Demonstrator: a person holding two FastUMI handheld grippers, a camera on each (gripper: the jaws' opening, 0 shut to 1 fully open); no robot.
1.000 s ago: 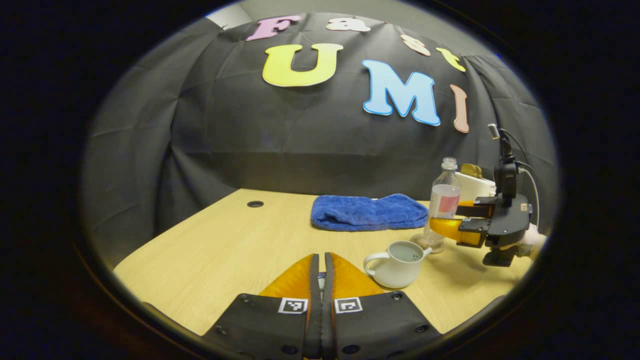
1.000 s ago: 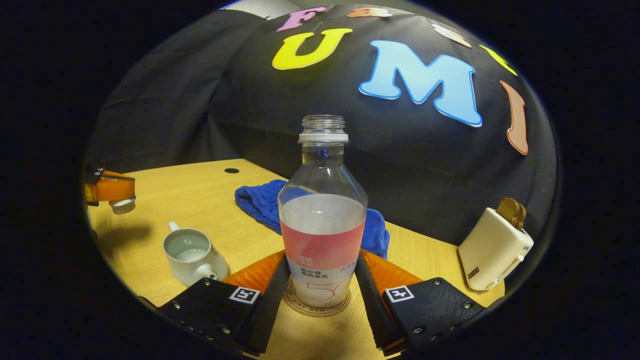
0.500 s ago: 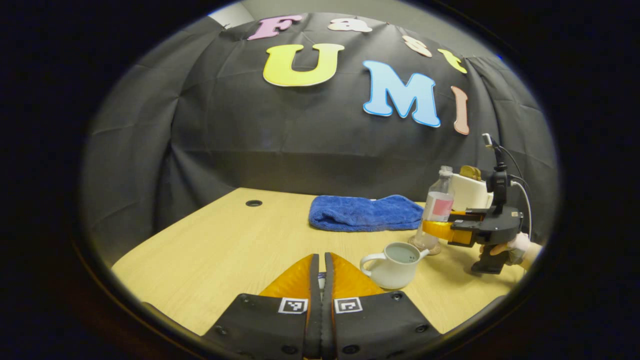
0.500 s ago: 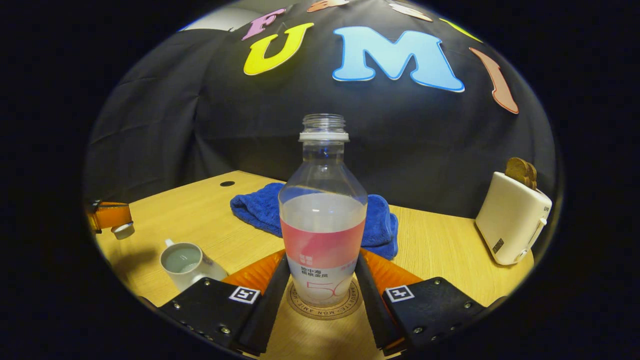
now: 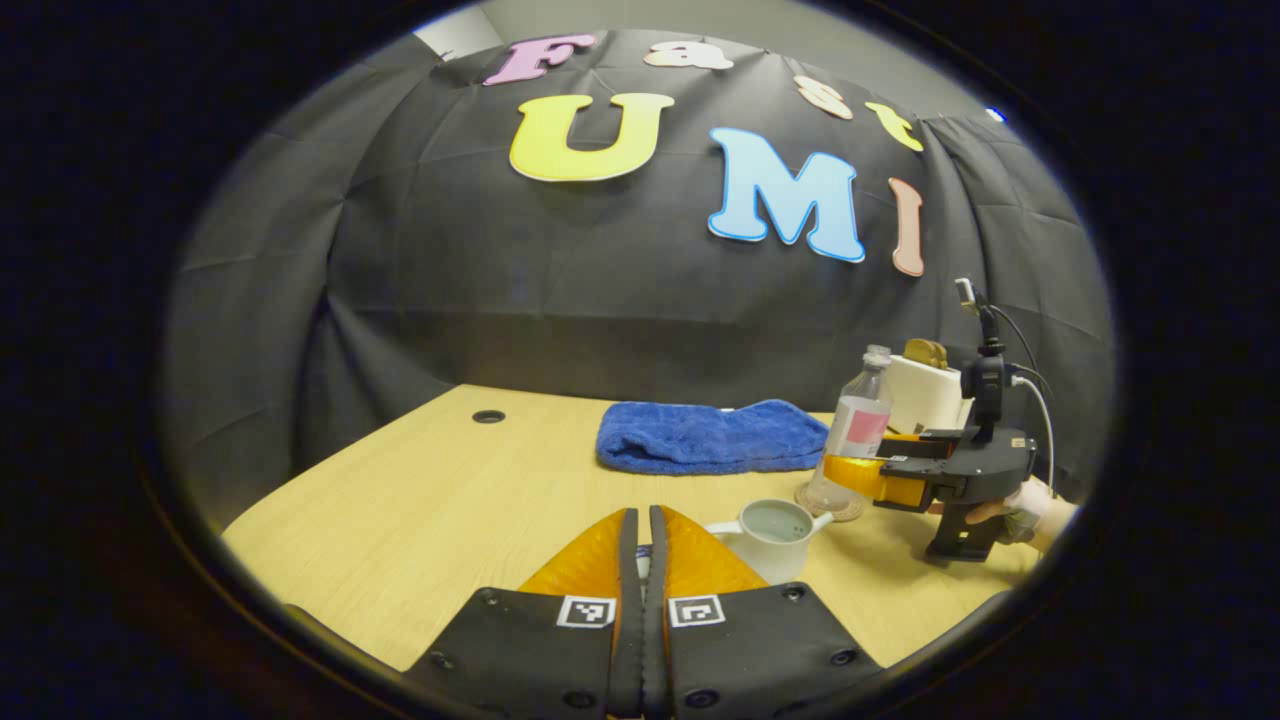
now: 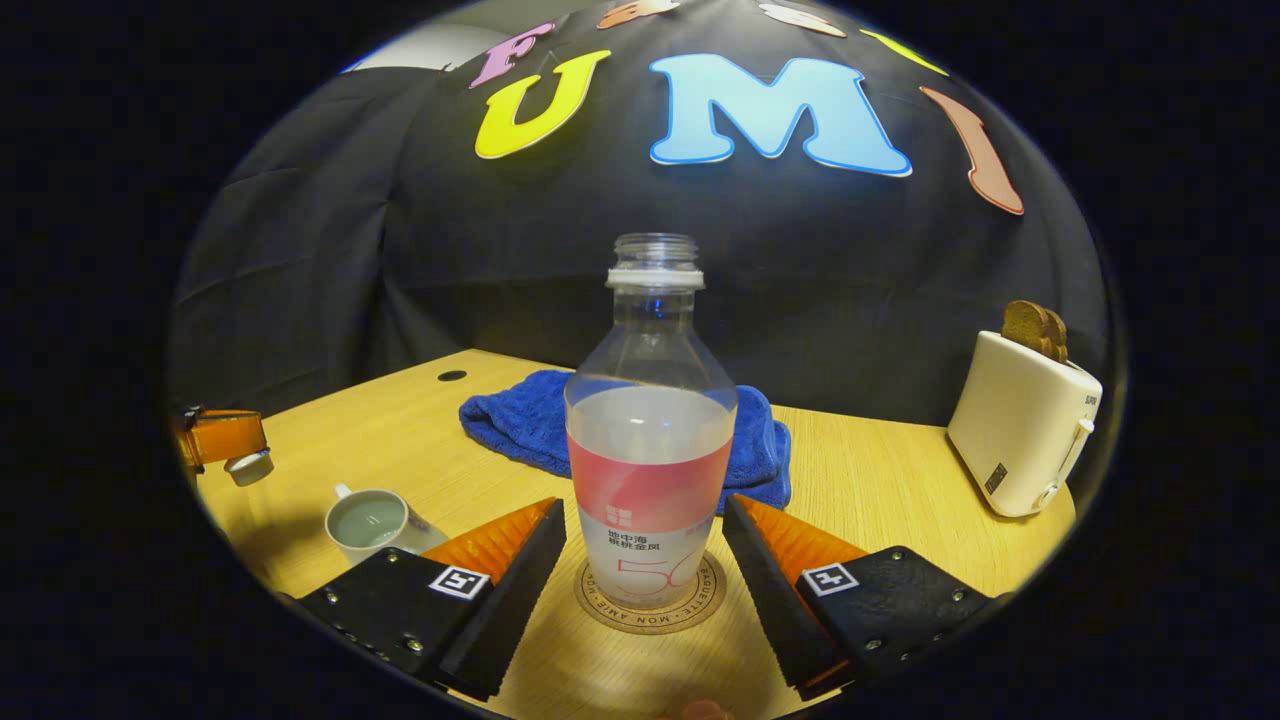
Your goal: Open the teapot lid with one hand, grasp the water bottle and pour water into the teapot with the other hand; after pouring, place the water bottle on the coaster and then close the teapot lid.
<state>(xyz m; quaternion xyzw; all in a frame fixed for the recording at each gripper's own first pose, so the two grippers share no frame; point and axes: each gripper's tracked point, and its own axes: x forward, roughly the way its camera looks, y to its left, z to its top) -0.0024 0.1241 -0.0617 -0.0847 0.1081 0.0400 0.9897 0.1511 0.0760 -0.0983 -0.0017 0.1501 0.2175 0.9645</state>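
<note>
One white ceramic teapot (image 6: 375, 522) sits lidless at lower left of the right gripper view, its small white lid (image 6: 249, 466) pinched in the left gripper (image 6: 225, 440) at the left edge. One clear plastic water bottle (image 6: 650, 440) stands centre on one round cork coaster (image 6: 650, 610). The right gripper (image 6: 645, 560) has spread since half a second ago; its jaws now flank the bottle, apart. In the left gripper view, closed fingers (image 5: 630, 560) hide the lid.
</note>
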